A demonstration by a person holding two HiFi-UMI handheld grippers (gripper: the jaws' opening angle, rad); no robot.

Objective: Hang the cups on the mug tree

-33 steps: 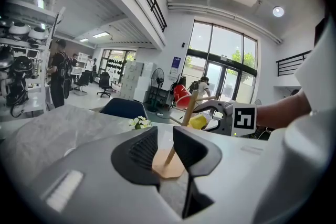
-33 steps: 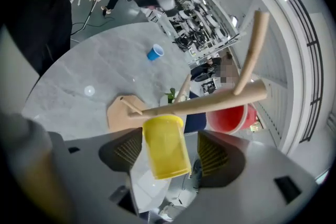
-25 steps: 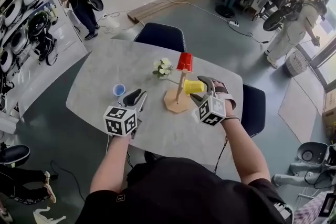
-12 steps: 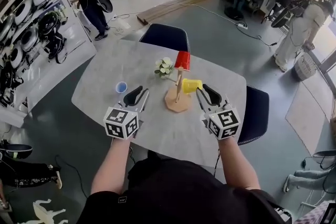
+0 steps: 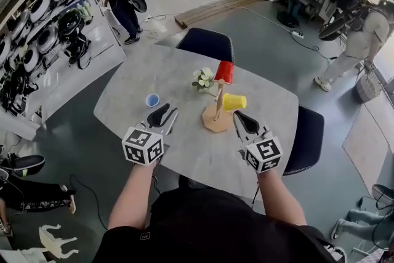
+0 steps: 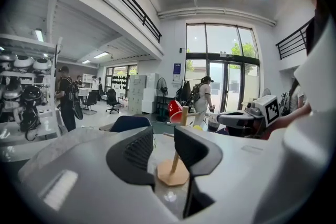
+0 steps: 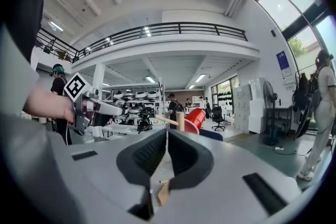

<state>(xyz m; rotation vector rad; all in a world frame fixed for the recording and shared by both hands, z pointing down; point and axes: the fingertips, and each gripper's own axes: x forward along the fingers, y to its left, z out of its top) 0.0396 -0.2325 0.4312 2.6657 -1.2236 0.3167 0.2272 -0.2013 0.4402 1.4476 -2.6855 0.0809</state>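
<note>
Both forearms reach fwd over the bench point(image 5: 184, 160), marker cubes facing up. The left gripper point(image 5: 161, 115) is held low over the bench, pointing away from the person and a bit rightward. The blue cup point(image 5: 152, 100) stands upright on the bench near its tips, just to their left, not touching. Its jaws stand a narrow way apart w/ nothing btwn them. In the left gripper view the mug tree point(image 5: 217, 109) shows through the gap, well beyond. The right gripper point(image 5: 241, 122) sits just right of the tree's base, angled up-left toward it, tips close under the yellow cup point(image 5: 234, 101) but apart from it. Its jaws are pressed together, pads meeting, nothing held. The yellow cup hangs on its side from a peg on the tree's right. The red cup point(image 5: 225, 72) hangs tilted at the top. A small flower bunch point(image 5: 202, 78) stands behind the tree.
</note>
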